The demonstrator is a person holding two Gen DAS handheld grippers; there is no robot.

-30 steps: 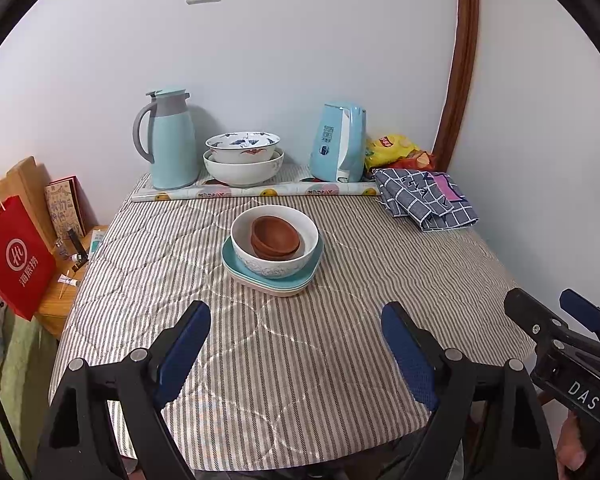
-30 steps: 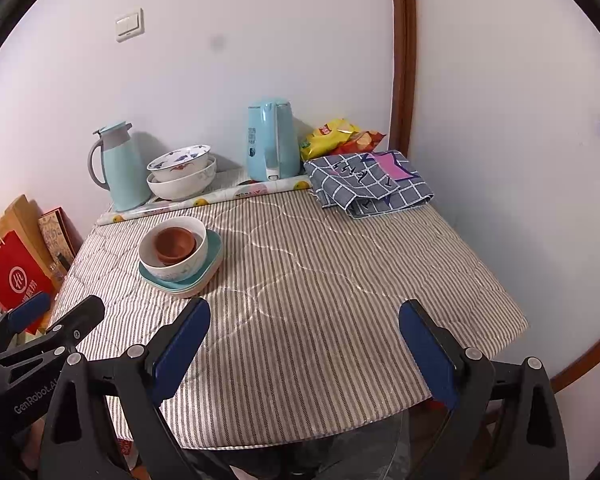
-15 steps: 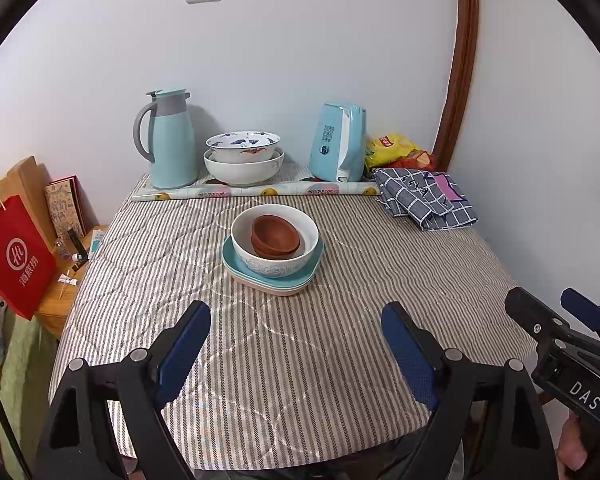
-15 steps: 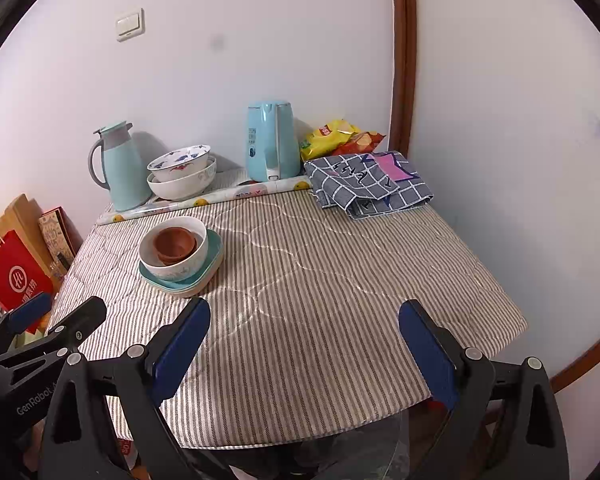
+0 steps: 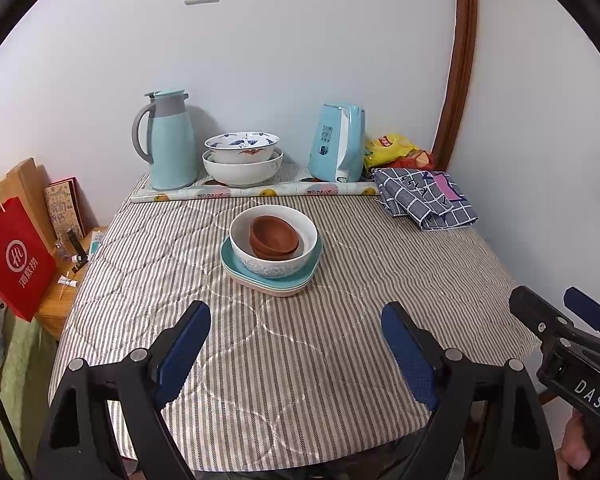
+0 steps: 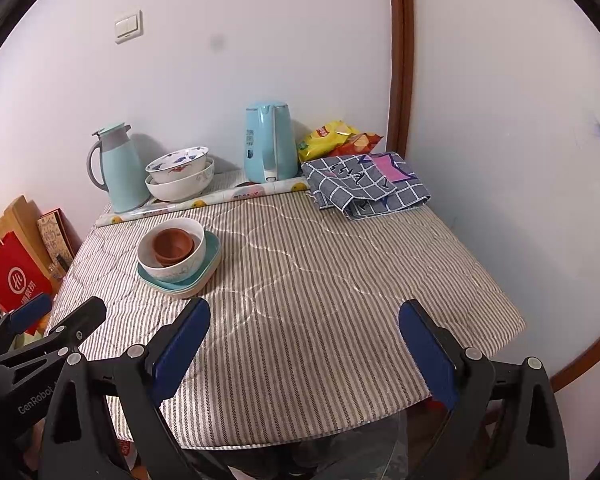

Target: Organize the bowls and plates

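Striped quilted tablecloth (image 5: 300,360) bears round brown bowls (image 5: 274,236) nested in white bowl (image 5: 276,258)

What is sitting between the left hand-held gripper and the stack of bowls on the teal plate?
Nothing visible. Only bare striped tablecloth lies between the open left hand-held gripper and the stack of bowls on the teal plate. The kettle and thermos stand behind the stack.

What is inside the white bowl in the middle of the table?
Inside the white bowl sit brown bowls, nested; two rims show. The bottom of the white bowl is covered by them, so anything beneath them cannot be seen.
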